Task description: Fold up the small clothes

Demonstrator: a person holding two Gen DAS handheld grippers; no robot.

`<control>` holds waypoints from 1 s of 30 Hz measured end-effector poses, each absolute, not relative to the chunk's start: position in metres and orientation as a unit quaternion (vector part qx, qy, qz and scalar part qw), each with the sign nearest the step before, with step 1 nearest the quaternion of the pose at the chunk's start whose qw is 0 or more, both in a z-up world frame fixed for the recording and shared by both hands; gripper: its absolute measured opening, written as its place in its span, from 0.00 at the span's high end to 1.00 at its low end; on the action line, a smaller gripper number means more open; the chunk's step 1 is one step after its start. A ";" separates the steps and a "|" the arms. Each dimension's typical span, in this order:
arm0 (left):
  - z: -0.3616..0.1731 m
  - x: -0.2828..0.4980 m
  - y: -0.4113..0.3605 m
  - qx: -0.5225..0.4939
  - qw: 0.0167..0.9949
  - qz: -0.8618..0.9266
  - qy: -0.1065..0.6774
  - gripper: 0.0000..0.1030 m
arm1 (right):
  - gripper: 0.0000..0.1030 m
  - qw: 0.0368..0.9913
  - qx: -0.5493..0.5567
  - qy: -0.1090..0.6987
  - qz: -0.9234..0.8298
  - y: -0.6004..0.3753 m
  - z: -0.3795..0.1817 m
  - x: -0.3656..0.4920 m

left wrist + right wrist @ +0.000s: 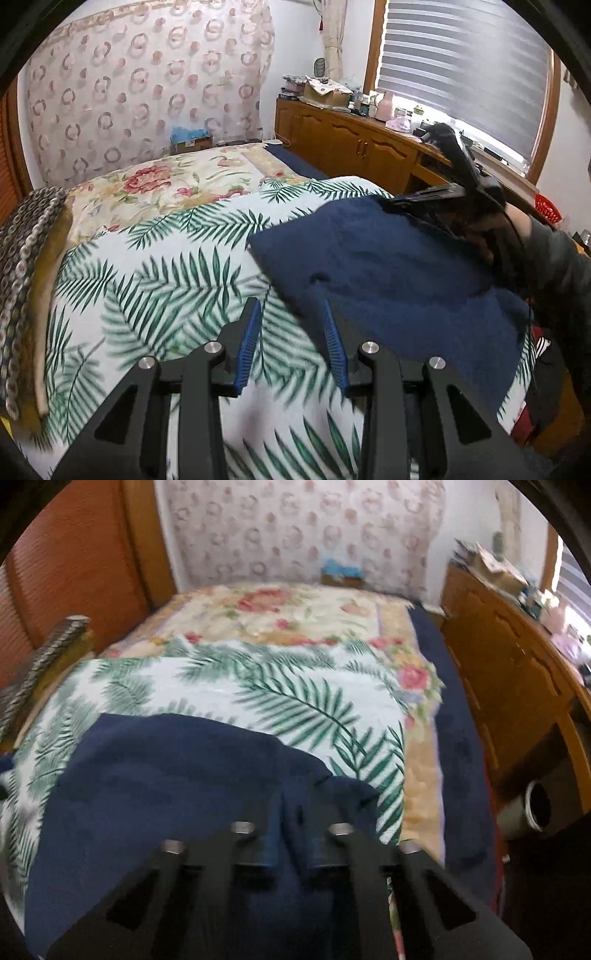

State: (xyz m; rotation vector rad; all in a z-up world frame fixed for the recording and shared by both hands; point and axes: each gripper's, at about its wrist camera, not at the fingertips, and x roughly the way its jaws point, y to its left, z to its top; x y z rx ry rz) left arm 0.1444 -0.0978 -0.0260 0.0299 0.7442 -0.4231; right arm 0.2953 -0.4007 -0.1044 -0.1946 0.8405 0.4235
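While the left gripper (291,341) hangs just off the near edge of the navy garment (388,266), its blue-padded fingers (249,341) stand wide apart with nothing between them, only the palm-leaf sheet (155,273) underneath. So that side isn't gripping yet.

The right gripper (291,834) is down over the same navy garment (155,786), and honestly that view is too smeared to be sure, but the fingers look narrow with cloth bunched between them, so I'd guess it's pinching an edge. From the left camera you can see that gripper (395,206) at the garment's far side with a fold of fabric lifted off the bed.

The garment lies spread on the sheet, partly rumpled, near the bed's right side. Looks like early folding: one edge held, the other not. Next move probably needs the left fingers to slide onto the near corner and close, so both sides travel together.

Further back there's a floral quilt (177,181), then a wooden cabinet (354,144) under the window blind (461,70).
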 end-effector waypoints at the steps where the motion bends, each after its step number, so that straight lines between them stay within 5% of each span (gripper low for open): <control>1: -0.027 0.150 -0.099 0.015 0.909 -0.205 0.362 0.68 | 0.97 0.893 -0.094 0.389 0.207 -0.403 -0.099 0.289; 10: -0.044 0.206 -0.114 0.014 0.894 -0.213 0.394 0.63 | 0.95 0.907 -0.083 0.376 0.170 -0.424 -0.084 0.278; 13: -0.050 0.225 -0.118 0.019 0.889 -0.212 0.405 0.62 | 0.82 0.908 -0.095 0.375 0.160 -0.423 -0.089 0.277; 17: -0.056 0.246 -0.121 0.016 0.883 -0.214 0.418 0.62 | 0.43 0.907 -0.091 0.380 0.156 -0.428 -0.096 0.277; 30: -0.071 0.270 -0.124 -0.006 0.867 -0.228 0.442 0.62 | 0.42 0.890 -0.060 0.412 0.186 -0.427 -0.118 0.297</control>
